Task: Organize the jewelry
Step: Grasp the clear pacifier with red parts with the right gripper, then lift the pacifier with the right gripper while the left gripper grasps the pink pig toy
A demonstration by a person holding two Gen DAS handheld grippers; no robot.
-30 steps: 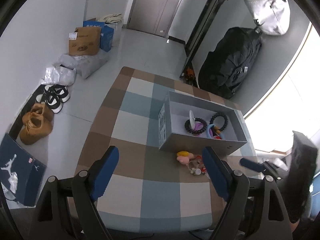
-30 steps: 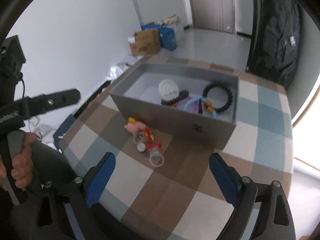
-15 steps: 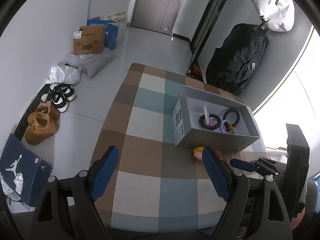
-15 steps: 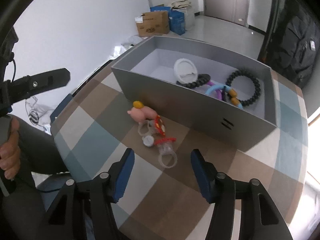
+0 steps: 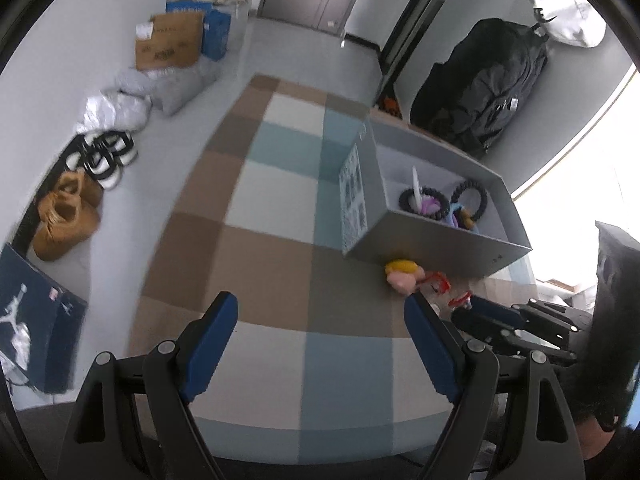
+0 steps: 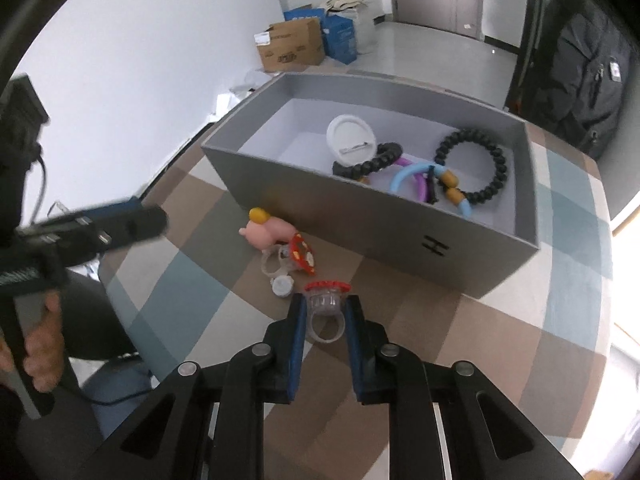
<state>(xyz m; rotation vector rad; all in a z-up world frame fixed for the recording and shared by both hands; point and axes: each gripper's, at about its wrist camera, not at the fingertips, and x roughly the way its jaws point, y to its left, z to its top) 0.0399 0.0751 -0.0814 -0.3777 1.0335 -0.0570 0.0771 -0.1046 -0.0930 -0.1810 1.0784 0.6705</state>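
Observation:
A grey box (image 6: pixel 400 224) stands on the checked table (image 6: pixel 500 340) and holds black bead bracelets (image 6: pixel 472 166), a blue bangle and a white round piece (image 6: pixel 350 136). In front of it lie a pink toy (image 6: pixel 266 230), a red-topped ring (image 6: pixel 300 254) and a clear ring with a red rim (image 6: pixel 326 304). My right gripper (image 6: pixel 325 308) is closed around that clear ring on the table. My left gripper (image 5: pixel 320 320) is open and empty, held over the table's near part, with the box (image 5: pixel 420 236) far to its right.
Shoes (image 5: pixel 68 216), a cardboard box (image 5: pixel 168 42) and bags lie on the floor to the left. A black backpack (image 5: pixel 480 92) leans behind the table. The left gripper (image 6: pixel 100 232) shows at the left of the right wrist view.
My right gripper has moved down to the clear ring and its fingers have closed from wide open onto it. The left gripper has drifted left, away from the box.

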